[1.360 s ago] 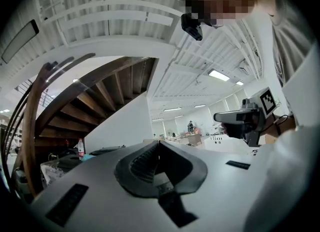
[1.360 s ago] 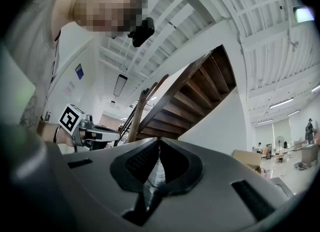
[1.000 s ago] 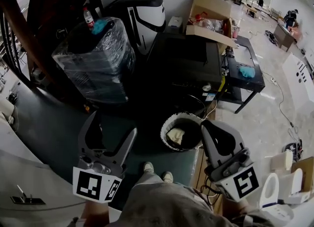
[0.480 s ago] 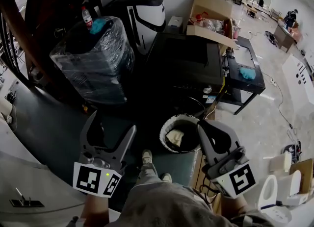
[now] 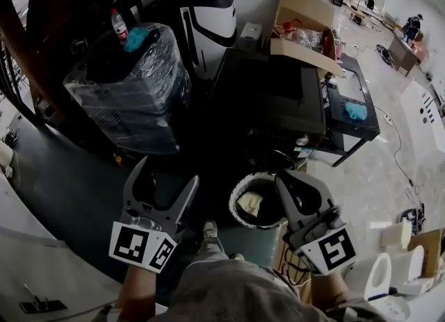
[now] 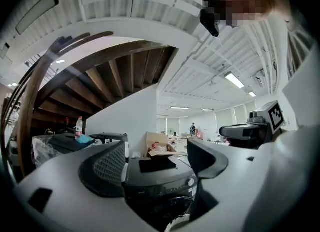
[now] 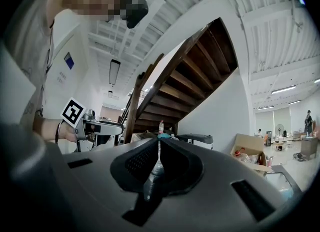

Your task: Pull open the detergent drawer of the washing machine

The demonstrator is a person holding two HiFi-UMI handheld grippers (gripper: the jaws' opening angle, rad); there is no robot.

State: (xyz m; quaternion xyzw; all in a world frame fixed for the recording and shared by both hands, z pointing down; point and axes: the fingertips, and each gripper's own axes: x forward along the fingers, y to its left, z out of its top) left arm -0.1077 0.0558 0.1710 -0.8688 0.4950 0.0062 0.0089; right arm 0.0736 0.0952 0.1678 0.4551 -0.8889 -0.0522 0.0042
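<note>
The black washing machine (image 5: pixel 268 98) stands ahead of me, seen from above in the head view and from the front between the left jaws (image 6: pixel 160 176). Its detergent drawer cannot be made out on the dark front panel. My left gripper (image 5: pixel 167 172) hangs well short of the washer, open, with nothing between its fingers (image 6: pixel 156 162). My right gripper (image 5: pixel 286 180) is level beside it, above the bin, shut on nothing, its pads meeting (image 7: pixel 159 146). Each gripper shows in the other's view: the right gripper (image 6: pixel 250 131), the left gripper (image 7: pixel 100 128).
A white bin (image 5: pixel 236 192) with rubbish stands on the floor in front of the washer. Left of the washer are a plastic-wrapped stack (image 5: pixel 128 87) with a bottle (image 5: pixel 118 25) on top and a white-and-black unit (image 5: pixel 201 18). A cardboard box (image 5: pixel 302 25) and a black cart (image 5: pixel 354 108) stand to the right.
The person has taken a step and the washer and bin look slightly nearer. Both grippers have shifted forward and a little lower. Jaws stand as before.
</note>
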